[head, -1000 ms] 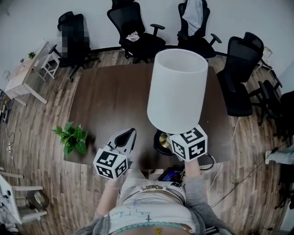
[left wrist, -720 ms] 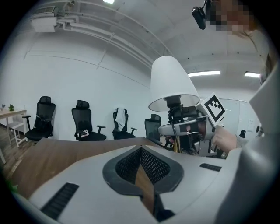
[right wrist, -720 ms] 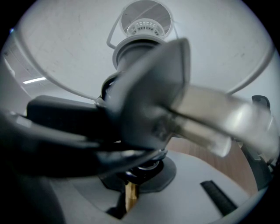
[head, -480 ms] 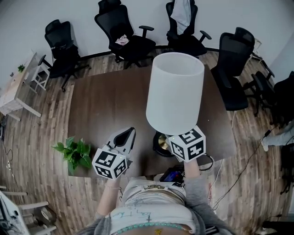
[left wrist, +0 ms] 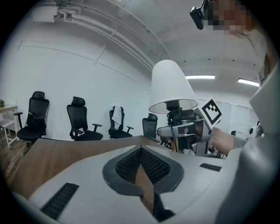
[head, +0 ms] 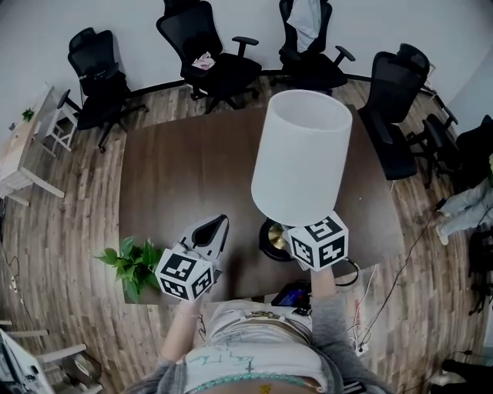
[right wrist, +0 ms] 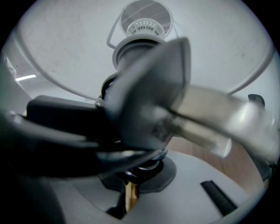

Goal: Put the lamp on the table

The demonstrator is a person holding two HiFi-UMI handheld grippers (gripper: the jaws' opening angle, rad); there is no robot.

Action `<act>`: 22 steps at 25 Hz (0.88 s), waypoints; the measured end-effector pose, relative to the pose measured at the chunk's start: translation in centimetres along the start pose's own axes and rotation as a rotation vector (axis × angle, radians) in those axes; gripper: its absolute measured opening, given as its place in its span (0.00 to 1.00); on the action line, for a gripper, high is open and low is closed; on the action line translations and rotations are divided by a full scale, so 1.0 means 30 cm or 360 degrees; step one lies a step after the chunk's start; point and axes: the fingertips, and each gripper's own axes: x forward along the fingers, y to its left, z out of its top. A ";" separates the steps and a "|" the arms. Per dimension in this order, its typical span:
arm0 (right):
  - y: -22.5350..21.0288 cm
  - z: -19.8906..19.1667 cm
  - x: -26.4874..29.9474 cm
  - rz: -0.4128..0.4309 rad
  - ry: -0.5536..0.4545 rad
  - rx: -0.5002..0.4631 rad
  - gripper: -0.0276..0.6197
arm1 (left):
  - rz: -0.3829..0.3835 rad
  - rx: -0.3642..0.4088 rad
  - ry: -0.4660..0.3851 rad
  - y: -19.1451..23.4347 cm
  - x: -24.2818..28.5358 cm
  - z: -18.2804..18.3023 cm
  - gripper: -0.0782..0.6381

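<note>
The right gripper point(right wrist: 133, 177) is gripping the lamp point(head: 300, 158) by its thin brass stem point(right wrist: 130, 194), jaws clamped on it just under the socket. The lamp is standing upright over the near edge of the bench point(head: 177, 169), right of centre. Its round dark base point(head: 271, 238) with a brass-coloured shine is showing below the shade; cannot tell if it is touching the wood. The shade point(left wrist: 172, 87) is plain white, smooth, a tall drum slightly tapered, with a wire frame and a ribbed white bulb holder point(right wrist: 146, 26) showing inside from below.

The left gripper point(left wrist: 141, 162) is hovering empty to the left of the lamp, jaws together, dark ribbed pads meeting in a point. Each gripper is carrying a white cube point(head: 318, 242) with black square markers.

The bench is looking dark brown, matte, with rounded corners; the floor point(head: 69, 231) is wood planks. A leafy green plant point(head: 132, 263) is sitting at the bench's near left corner. Black mesh office chairs point(head: 208, 54) are standing round the far side, one with a pale garment point(head: 306, 19) over its back. A small device with a lit coloured screen point(head: 289, 295) is showing at the near edge by the person's waist.
</note>
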 end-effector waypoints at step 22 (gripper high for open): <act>-0.042 -0.083 0.072 -0.0060 0.0027 0.0030 0.07 | -0.0061 -0.0039 0.0025 0.034 0.023 -0.078 0.13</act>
